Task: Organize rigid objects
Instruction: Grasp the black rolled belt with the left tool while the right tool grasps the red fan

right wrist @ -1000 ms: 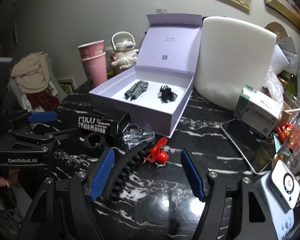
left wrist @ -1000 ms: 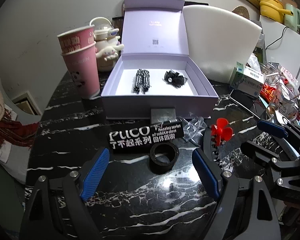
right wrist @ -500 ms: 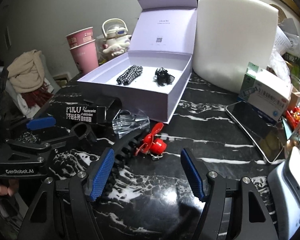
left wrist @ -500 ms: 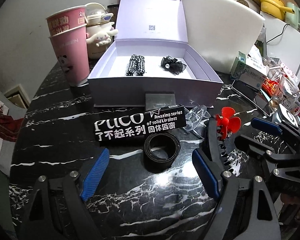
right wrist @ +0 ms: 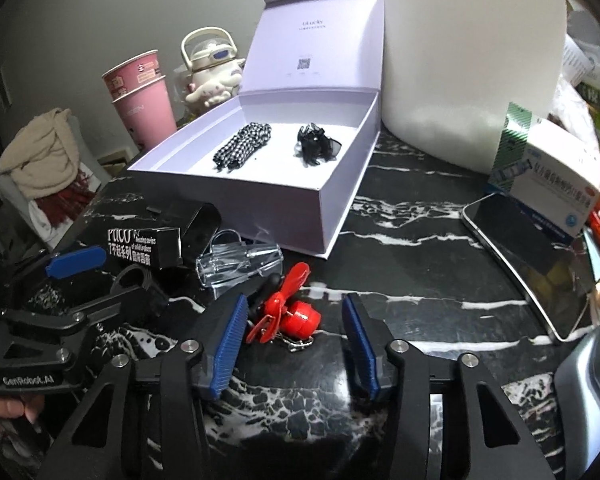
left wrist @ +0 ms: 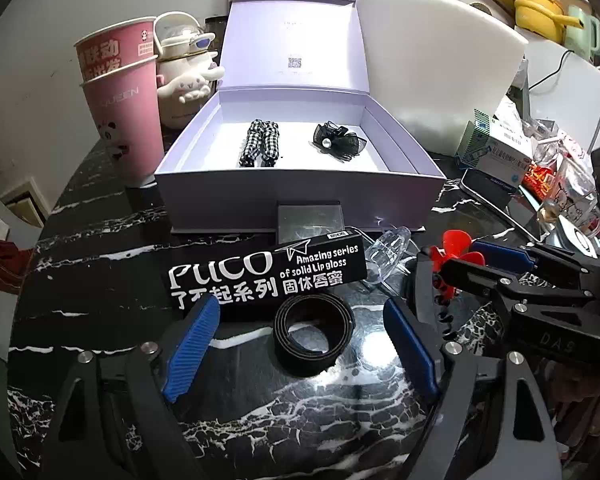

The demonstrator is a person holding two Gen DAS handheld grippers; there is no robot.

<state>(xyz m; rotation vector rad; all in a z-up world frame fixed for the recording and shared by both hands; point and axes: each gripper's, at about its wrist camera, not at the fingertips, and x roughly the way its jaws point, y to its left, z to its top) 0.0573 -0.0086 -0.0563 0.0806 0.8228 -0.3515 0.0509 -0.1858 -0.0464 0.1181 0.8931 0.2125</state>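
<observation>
On the black marble table, a black band coiled into a ring (left wrist: 312, 334) lies between the pads of my left gripper (left wrist: 300, 344); its jaws are closing and the pads stand apart from the ring. My right gripper (right wrist: 294, 340) is closing around a small red fan-shaped charm (right wrist: 296, 316), with a gap still on the right side. A black claw clip (left wrist: 424, 292) lies against the right gripper's left finger. The open lilac box (left wrist: 300, 196) holds a checkered hair tie (left wrist: 260, 148) and a black bow (left wrist: 336, 142).
A black PUCO carton (left wrist: 260, 276) and a clear plastic clip (left wrist: 388, 248) lie before the box. Pink cups (left wrist: 124, 112) and a white kettle (left wrist: 184, 76) stand at the left. A white foam block (right wrist: 472, 60), a medicine box (right wrist: 552, 172) and a phone (right wrist: 528, 260) are at the right.
Both grippers have come down and closer to the table. The right jaws have narrowed around the red charm. The black ring now sits between the left pads.
</observation>
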